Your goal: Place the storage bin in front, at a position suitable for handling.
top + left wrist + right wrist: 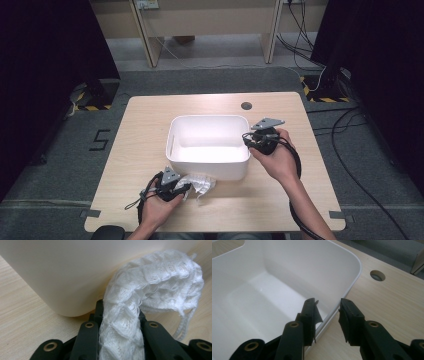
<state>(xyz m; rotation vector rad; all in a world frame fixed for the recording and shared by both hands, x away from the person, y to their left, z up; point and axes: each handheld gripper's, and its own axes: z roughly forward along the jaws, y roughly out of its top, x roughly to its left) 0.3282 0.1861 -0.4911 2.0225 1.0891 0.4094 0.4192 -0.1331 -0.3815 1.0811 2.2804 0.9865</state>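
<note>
The white cloth (200, 183) lies bunched on the table (130, 150) at the near side of the white bin (207, 145), touching its wall. The left gripper (182, 189) clamps it; the left gripper view shows the waffle weave (140, 305) rising between the jaws and curling right, its long axis running away from the gripper. The right gripper (248, 138) sits at the bin's right rim (352, 282), one jaw either side, spread, not pressing. One cloth, one bin, two grippers.
</note>
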